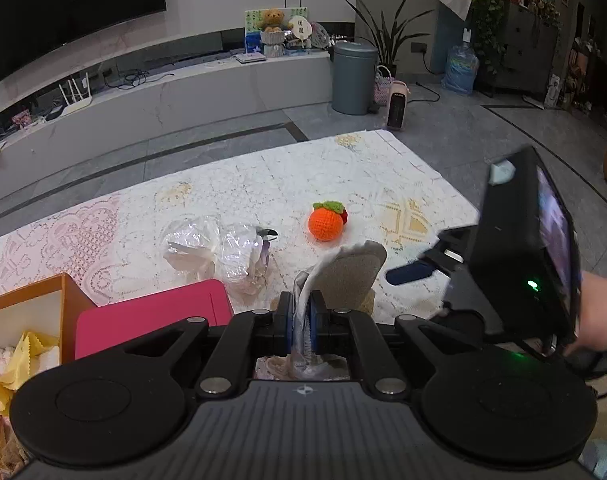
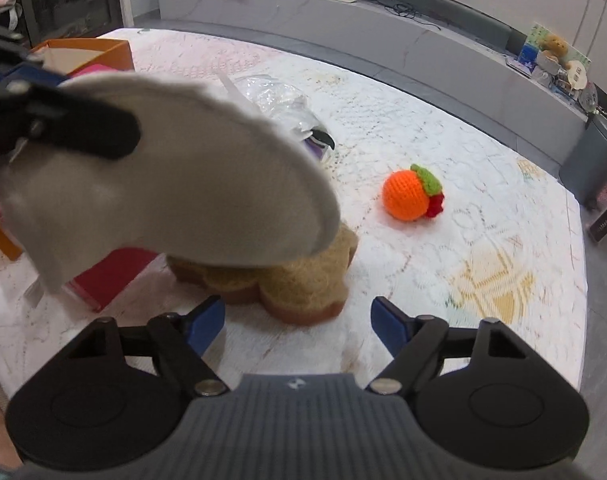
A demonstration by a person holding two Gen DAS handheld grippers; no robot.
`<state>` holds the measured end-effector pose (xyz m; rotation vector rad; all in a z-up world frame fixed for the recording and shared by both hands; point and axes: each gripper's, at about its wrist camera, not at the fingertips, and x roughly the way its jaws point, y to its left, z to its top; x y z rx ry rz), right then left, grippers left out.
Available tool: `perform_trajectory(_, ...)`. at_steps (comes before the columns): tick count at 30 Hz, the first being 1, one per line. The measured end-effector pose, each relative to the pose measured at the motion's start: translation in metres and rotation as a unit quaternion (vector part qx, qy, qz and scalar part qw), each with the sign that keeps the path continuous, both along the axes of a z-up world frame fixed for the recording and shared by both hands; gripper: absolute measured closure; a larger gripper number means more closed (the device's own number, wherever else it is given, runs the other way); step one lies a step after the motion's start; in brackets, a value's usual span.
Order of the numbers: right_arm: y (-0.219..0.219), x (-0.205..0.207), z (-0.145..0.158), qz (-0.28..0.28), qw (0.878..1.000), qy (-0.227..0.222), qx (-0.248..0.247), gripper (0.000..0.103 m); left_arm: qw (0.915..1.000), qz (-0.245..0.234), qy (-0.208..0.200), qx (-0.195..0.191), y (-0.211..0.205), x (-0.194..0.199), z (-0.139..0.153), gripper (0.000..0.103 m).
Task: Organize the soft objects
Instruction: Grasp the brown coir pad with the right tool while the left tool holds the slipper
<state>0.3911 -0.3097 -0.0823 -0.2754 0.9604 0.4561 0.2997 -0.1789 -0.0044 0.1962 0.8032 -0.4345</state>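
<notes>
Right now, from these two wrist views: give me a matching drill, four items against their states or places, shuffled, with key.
Items:
1. left gripper
2. right gripper
3. crochet orange
4. orange box

States or places:
A. lying alone on the lace cloth, untouched
B. open, nothing between the pads
C. shut on a grey-white slipper
D. at the cloth's edge, beside a pink box

Pairs: 1-C, 2-B, 3-A, 4-D
</notes>
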Motion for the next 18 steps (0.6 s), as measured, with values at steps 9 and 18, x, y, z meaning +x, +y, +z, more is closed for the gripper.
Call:
perform_trajectory(9, 0.014, 0.015, -0.010, 0.026, 0.999, 0.019, -0.016, 0.037, 0.9999, -0.004, 0.013, -0.010, 0.003, 0.001, -0.006, 0.094)
perform_trajectory(18, 0.006, 0.005, -0.002, -0.008, 1.000, 0.008, -0.027, 0.056, 0.9996, 0.006, -0.011, -0.026, 0.012, -0.010, 0.012, 0.094)
